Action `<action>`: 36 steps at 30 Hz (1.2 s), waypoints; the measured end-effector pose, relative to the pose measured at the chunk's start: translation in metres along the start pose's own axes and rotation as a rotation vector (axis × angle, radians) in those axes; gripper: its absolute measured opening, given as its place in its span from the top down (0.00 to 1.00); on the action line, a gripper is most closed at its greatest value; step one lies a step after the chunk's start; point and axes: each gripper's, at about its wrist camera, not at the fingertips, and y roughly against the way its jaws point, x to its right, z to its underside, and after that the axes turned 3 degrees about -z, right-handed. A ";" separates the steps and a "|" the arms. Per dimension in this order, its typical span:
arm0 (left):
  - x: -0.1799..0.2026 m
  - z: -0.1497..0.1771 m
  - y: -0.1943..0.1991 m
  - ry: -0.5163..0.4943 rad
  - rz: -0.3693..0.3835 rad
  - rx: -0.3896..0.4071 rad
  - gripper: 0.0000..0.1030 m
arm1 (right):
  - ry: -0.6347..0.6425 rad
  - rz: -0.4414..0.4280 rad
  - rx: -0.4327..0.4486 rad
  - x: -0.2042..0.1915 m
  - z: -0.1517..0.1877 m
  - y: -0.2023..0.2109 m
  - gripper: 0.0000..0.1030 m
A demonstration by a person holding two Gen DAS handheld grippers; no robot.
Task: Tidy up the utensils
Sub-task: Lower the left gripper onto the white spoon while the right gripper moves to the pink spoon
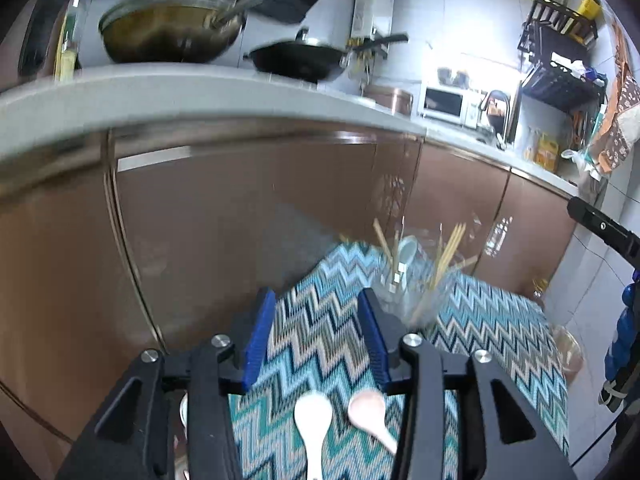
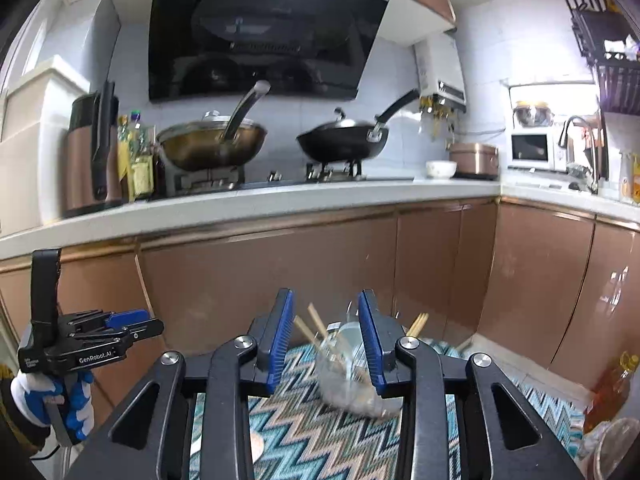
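Here's the zigzag mat [image 1: 320, 344], and at its far end stands a clear glass holder [image 1: 416, 300] already stocked: wooden chopsticks [image 1: 450, 254] fan out of it and a pale blue spoon [image 1: 406, 252] sits among them. That part of the sorting looks done. Still loose, on the near side of the holder, lie a white spoon [image 1: 314, 412] and a pink spoon [image 1: 370, 410], side by side on the mat. So at least two pieces remain, by my reading.

The left gripper [image 1: 316, 344] hangs over those spoons with jaws parted and nothing between them. The right gripper [image 2: 326, 340] points at the holder [image 2: 352, 376], jaws likewise released and empty. The holder's outline is smeared in both views, so I can't say exactly what else it contains. Something pale shows at the mat's near edge, too hidden to name.
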 end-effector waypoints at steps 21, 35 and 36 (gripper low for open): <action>-0.055 0.097 -0.132 0.135 0.284 -0.493 0.59 | -0.019 -0.167 -0.477 -0.017 0.131 -0.119 0.65; -0.051 0.100 -0.166 0.087 0.465 -0.571 0.60 | -0.038 -0.367 -0.683 -0.026 0.173 -0.192 0.65; -0.051 0.100 -0.166 0.088 0.471 -0.572 0.60 | -0.044 -0.380 -0.691 -0.025 0.174 -0.195 0.66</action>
